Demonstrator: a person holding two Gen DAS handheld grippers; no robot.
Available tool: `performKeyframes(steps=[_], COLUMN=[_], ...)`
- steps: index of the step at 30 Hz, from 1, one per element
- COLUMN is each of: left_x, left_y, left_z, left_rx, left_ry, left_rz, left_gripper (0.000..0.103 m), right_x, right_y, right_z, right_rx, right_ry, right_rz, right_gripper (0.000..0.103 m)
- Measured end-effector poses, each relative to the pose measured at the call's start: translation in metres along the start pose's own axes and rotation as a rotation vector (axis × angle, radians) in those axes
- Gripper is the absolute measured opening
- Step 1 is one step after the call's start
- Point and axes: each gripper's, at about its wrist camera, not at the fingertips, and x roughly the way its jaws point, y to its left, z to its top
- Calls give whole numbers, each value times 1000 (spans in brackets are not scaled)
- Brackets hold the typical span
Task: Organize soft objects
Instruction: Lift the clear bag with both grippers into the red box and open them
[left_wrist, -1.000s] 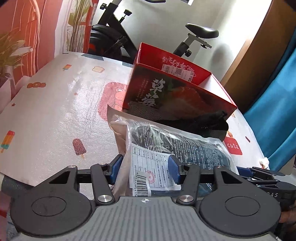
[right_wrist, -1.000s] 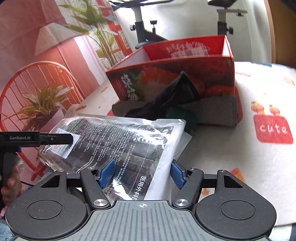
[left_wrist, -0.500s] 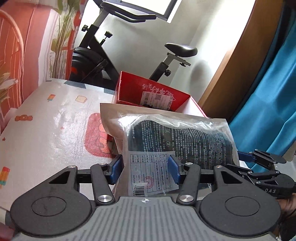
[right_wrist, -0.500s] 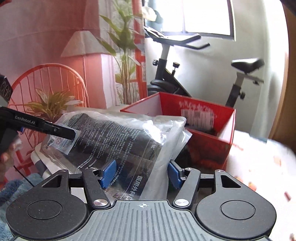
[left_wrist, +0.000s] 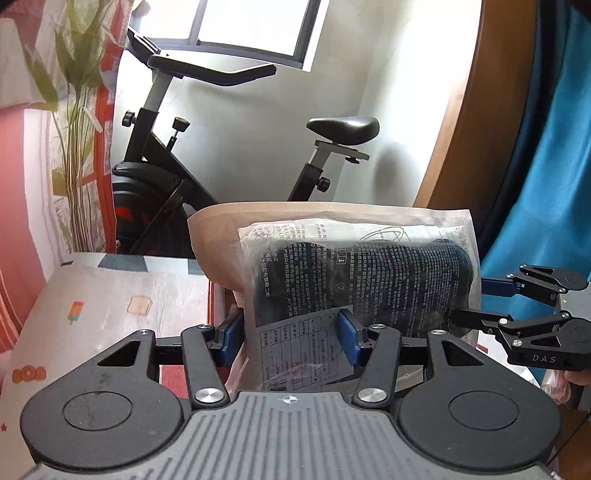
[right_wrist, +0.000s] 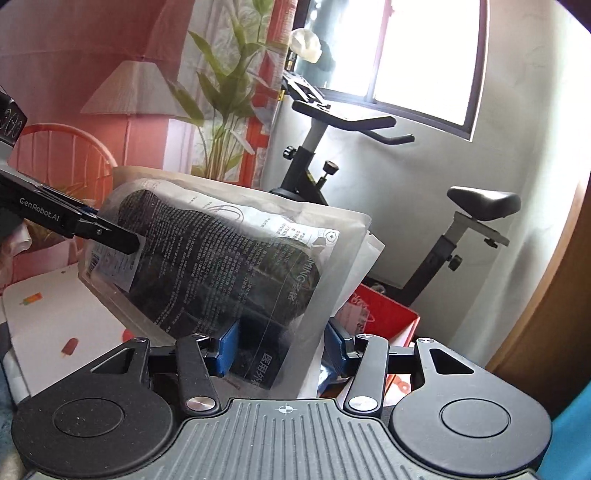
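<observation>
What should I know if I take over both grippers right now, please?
Left gripper: shut on one end of the plastic packet.
Right gripper: its jaws have just been closing on the other end of the packet.
The packet hangs in the air, held by both grippers, near the red box.
Done: packet picked up. Left: probably lower it into the box, then release.

Counted items: one clear packet (left_wrist: 354, 273) of dark material with a tan paper backing; one red box (right_wrist: 384, 317); one exercise bike (left_wrist: 177, 173); one window (right_wrist: 424, 59); two grippers, left (left_wrist: 288, 336) and right (right_wrist: 280, 347).
</observation>
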Motion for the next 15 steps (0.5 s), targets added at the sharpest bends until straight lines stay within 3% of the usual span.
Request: performKeyframes(steps=[8,15], left_x=[70,127], left_y=[9,9], left_z=[46,58], left_rx=[9,39], left_ry=[-11,62], left_rz=[35,55], left_gripper=[56,56], right_x=[76,136], right_y=[-52,-79], right_z=[17,3], right_rx=[3,5], right_ry=[15,125], right_rz=[-78,-108], right_gripper=[46,46])
